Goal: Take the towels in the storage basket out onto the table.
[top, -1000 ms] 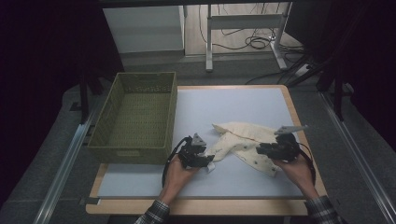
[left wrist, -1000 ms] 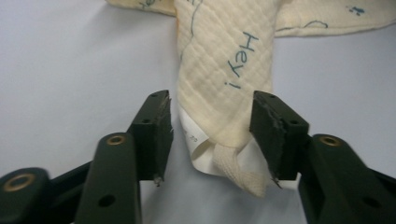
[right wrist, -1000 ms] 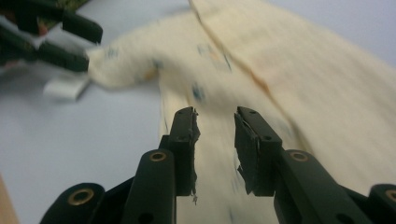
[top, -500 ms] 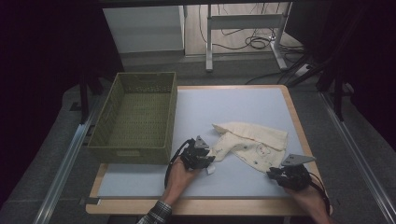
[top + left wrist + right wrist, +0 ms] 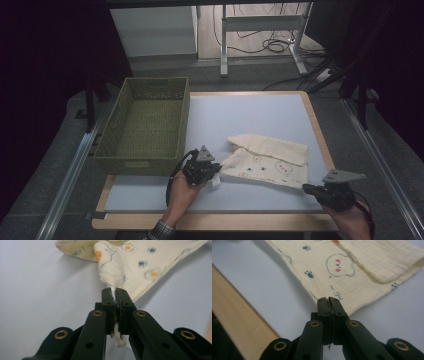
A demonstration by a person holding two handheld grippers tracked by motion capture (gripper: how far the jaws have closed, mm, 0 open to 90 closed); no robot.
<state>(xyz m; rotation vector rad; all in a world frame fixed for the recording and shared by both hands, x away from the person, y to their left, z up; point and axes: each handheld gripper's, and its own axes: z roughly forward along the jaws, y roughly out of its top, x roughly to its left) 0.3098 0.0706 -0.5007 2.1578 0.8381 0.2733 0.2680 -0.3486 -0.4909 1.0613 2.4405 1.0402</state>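
Here the printed cloth (image 5: 267, 162) lies on the counter (image 5: 240, 117), right of the basket (image 5: 145, 125). Left tongs (image 5: 212, 172) have just closed, pinching its left corner. Right tongs (image 5: 306, 189) have just closed, pinching its near right corner.

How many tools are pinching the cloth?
2. The left tool is shut on the cloth at its near-left corner, and the right tool is shut on its near-right corner.
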